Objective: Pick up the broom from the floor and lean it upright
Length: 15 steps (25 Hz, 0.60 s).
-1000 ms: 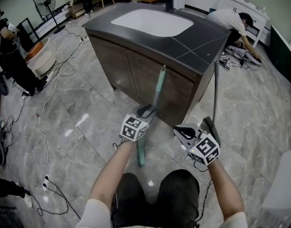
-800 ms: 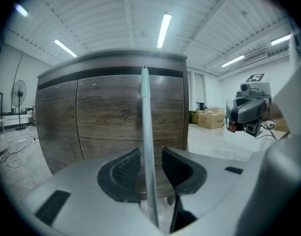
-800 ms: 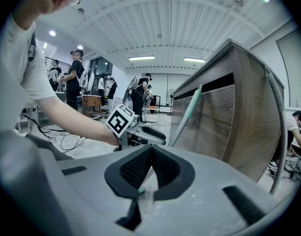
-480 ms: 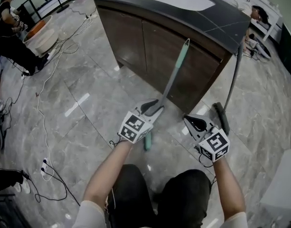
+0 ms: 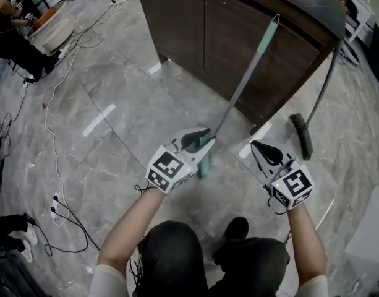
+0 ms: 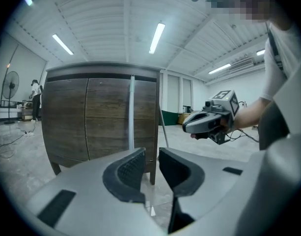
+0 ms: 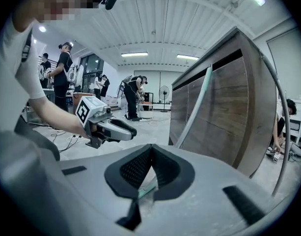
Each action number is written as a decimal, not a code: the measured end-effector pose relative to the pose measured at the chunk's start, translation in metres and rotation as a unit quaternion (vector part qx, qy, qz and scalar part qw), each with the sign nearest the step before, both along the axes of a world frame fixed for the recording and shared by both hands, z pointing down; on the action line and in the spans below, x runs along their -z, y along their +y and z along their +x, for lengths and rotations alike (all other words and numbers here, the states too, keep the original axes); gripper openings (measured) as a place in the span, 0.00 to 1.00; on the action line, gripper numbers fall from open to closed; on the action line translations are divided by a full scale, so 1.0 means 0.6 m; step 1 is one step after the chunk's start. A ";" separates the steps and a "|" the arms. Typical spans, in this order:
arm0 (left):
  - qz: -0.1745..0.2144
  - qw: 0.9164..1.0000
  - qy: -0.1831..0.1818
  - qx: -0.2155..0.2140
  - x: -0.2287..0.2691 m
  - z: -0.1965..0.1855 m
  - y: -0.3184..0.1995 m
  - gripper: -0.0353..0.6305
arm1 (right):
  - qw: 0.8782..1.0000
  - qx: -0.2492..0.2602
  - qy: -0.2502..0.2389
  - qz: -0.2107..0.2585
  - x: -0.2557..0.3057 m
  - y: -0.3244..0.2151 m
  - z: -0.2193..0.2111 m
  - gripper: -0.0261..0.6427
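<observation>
The broom [image 5: 238,88] stands on its teal head on the floor [image 5: 109,166], and its long handle slants up and away to rest against the front of the cabinet [image 5: 189,23] near the top edge. It looks already leaned.

The left gripper [image 5: 200,138] sits just beside the low end of the handle. Its jaws have just been closing and now stand a little apart with nothing between them. The right gripper [image 5: 258,147], further right, has its jaws together at the tips and holds nothing.

The broom is probably light and stiff, with a thin, smooth handle. I would grip the handle low, just above the head. On this glossy stone the head could slide out, so the lean needs checking.

Count:
- One teal broom
- One grey-handled brush [image 5: 303,135], leaning at the cabinet's right corner
- One cabinet
- Two grippers
</observation>
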State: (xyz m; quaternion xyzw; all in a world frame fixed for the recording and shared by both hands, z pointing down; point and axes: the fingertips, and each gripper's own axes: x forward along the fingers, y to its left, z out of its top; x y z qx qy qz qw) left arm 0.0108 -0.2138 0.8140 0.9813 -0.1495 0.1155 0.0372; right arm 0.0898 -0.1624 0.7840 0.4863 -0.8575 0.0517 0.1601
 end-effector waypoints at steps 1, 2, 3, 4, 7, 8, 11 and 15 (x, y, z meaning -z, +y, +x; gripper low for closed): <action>0.002 1.000 -0.002 -0.002 -0.011 -0.007 0.005 0.17 | 1.000 0.000 -0.003 -0.002 -0.011 0.001 -0.007 0.04; 0.004 1.000 -0.004 -0.004 -0.023 -0.012 0.010 0.16 | 1.000 0.000 -0.005 -0.004 -0.023 0.001 -0.013 0.04; 0.006 1.000 -0.004 -0.004 -0.034 -0.017 0.013 0.14 | 1.000 0.001 -0.007 -0.006 -0.035 0.002 -0.018 0.04; 0.007 1.000 -0.003 -0.003 -0.044 -0.021 0.015 0.14 | 1.000 0.002 -0.007 -0.008 -0.048 0.002 -0.022 0.04; 0.003 1.000 0.000 0.003 -0.076 -0.030 0.014 0.11 | 1.000 0.000 -0.007 -0.014 -0.086 -0.001 -0.029 0.04; 0.002 1.000 -0.001 0.005 -0.085 -0.034 0.013 0.10 | 1.000 -0.001 -0.009 -0.015 -0.095 -0.004 -0.030 0.04; 0.001 1.000 -0.004 0.014 -0.100 -0.045 0.009 0.07 | 1.000 -0.001 -0.023 -0.021 -0.105 -0.019 -0.028 0.04; -0.012 0.999 -0.015 0.025 -0.082 -0.049 0.003 0.07 | 0.997 -0.016 -0.054 -0.051 -0.071 -0.025 -0.022 0.04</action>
